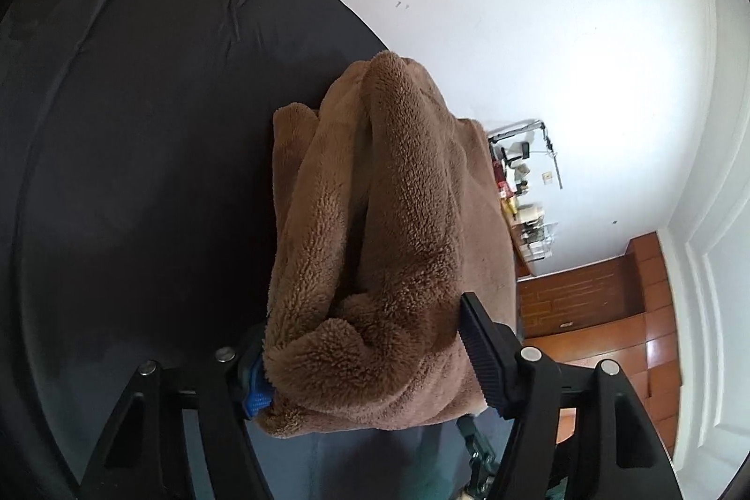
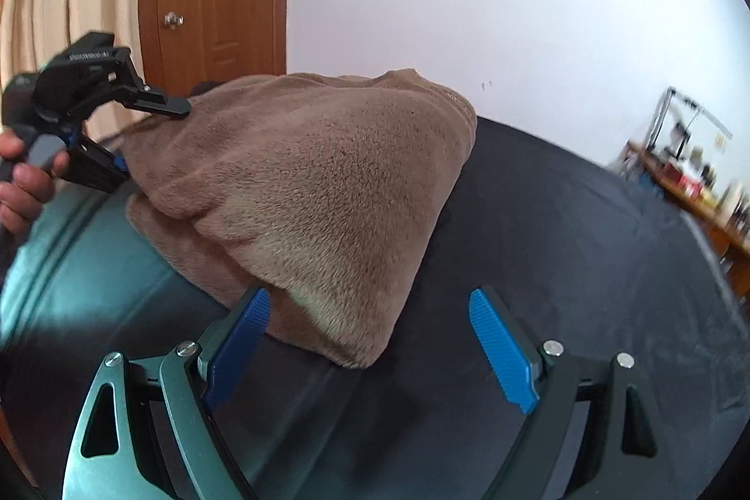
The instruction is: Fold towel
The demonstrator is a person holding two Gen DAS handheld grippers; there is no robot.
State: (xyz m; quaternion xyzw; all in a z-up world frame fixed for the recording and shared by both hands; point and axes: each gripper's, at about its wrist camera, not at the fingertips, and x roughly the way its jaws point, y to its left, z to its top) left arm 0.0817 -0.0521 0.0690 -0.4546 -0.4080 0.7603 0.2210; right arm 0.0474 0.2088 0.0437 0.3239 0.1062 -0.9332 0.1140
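Left wrist: left gripper (image 1: 370,364) fingers bracketing bunched towel (image 1: 389,219) on dark worktop (image 1: 140,172), pinch unconfirmed, risking slip; right wrist: right gripper (image 2: 370,350) fingers spread, empty, beside towel's near corner, risking a miss.

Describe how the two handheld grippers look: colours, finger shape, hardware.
The right gripper has dark grey-black linkage arms, silver pivot bolts and ribbed blue pads on its fingers. The left gripper is matt black with the same bolts, a blue pad and small white lettering on its body.
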